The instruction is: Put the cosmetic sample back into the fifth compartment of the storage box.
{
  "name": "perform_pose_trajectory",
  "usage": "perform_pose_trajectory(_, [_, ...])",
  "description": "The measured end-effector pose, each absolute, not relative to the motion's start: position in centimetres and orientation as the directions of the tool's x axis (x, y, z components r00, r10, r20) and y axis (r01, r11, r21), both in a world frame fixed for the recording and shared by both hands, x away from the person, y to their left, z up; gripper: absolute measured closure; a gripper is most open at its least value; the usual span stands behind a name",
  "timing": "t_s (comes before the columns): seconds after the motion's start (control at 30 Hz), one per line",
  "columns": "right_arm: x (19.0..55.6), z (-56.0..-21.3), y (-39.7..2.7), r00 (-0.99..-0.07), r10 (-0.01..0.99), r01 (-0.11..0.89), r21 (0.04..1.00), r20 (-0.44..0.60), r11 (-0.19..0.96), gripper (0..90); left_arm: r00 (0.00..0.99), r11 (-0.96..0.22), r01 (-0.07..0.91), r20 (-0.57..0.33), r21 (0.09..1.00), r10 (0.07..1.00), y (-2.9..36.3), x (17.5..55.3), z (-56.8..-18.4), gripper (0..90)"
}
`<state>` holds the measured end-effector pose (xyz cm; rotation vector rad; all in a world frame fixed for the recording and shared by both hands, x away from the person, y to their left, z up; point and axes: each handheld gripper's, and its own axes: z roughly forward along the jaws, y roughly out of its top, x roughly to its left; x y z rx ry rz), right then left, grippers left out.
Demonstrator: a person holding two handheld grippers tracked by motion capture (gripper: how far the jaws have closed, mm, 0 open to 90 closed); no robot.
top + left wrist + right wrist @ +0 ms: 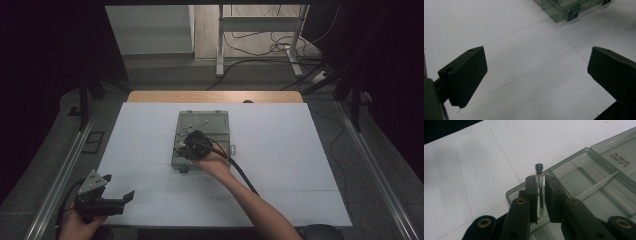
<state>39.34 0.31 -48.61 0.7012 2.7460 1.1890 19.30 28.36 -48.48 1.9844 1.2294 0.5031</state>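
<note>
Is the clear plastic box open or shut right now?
Open: the grey-tinted clear plastic box has its lid laid back flat, and the right tongs hold a small glass vial over it.

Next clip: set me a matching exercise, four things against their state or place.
1. left tongs
2. right tongs
3. small vial
4. clear plastic box

a. clamped between two pads, black cap up
b. open, over bare white table
c. lid open, mid-table
d. shut on a thin glass thing

Pairs: 1-b, 2-d, 3-a, 4-c

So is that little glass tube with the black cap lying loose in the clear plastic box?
No, the little glass tube is pinched between the two jaws of the right hand-held gripper, held at the edge of the clear plastic box.
</note>
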Motion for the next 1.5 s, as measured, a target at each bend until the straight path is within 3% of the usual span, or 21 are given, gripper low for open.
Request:
perform_pose_trajectory(0.57, [39.5, -49.5, 0.7, -0.884, 0.457, 0.392, 0.681, 0.094, 0.618, 75.7, 0.466, -0.271, 0.596, -0.051, 0.756, 0.884, 28.4, 19.3, -48.5, 3.3])
perform_pose_trajectory(1.0, [39.0, -48.8, 0.1, -0.887, 0.446, 0.401, 0.675, 0.116, 0.62, 59.5, 0.465, -0.267, 0.598, -0.056, 0.755, 0.884, 28.4, 19.3, -48.5, 3.4])
perform_pose_trajectory(1.27, [38.4, -48.3, -0.5, -0.89, 0.445, 0.389, 0.679, 0.103, 0.622, 55.5, 0.464, -0.268, 0.599, -0.055, 0.755, 0.884, 28.4, 19.3, -48.5, 3.5])
perform_pose_trajectory(1.5, [38.0, -48.3, -1.1, -0.893, 0.438, 0.392, 0.663, 0.108, 0.637, 46.9, 0.464, -0.268, 0.598, -0.054, 0.755, 0.884, 28.4, 19.3, -48.5, 3.5])
